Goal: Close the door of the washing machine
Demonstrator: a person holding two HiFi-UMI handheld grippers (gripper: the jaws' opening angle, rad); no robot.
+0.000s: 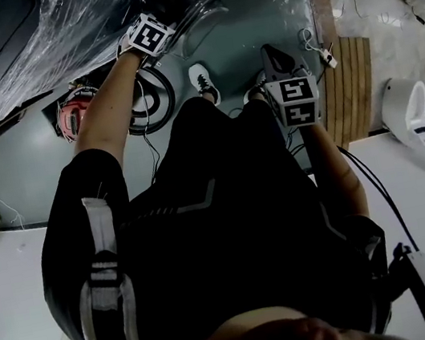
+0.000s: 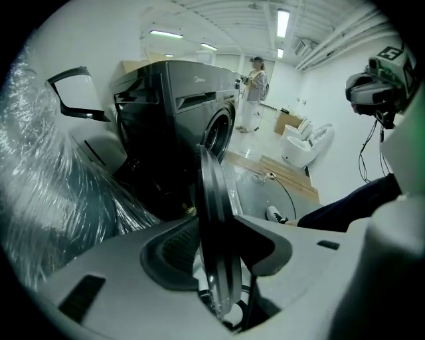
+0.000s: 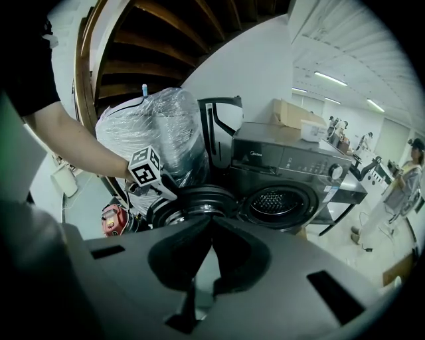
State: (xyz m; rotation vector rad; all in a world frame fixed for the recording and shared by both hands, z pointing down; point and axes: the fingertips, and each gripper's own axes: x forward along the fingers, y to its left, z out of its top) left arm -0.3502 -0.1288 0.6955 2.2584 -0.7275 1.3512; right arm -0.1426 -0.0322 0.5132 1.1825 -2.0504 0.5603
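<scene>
**Door: handling.** The door [image 3: 194, 198] of the washer [image 3: 292, 163] is swung wide open to the left of the drum opening [image 3: 279, 202]. It is a rigid, round, hinged part with a glossy dark rim and, by its look, a thick window. It is probably moderately heavy but will not flex, and it can only travel in an arc about its hinge. The smooth rim offers little friction, so a grip on it may slip if it is pulled sideways. The best hold is on the free edge, farthest from the hinge, where the least force turns the door. The latch will probably need a firm last push to engage.

**Left gripper.** The left gripper [image 2: 218, 262] straddles the door rim, which shows edge-on and upright in the left gripper view. One pad sits on each face of the rim, and the jaws appear to be clamped onto it. In the right gripper view, this hold is on the outer edge of the door, away from the drum opening.

**Right gripper.** The right gripper [image 3: 211, 229] has its jaws closed tip to tip with nothing between them. It is aimed at the washer front and is well apart from the door.

**Arm pose.** In the head view the left arm [image 1: 103, 103] is stretched forward and outward, nearly straight, to reach the door. The right arm [image 1: 336, 176] is bent and kept close to the body, with its gripper held in front of the torso.

**Obstruction.** A plastic-wrapped bundle [image 3: 149, 123] stands just behind the open door, outside the closing arc.
</scene>
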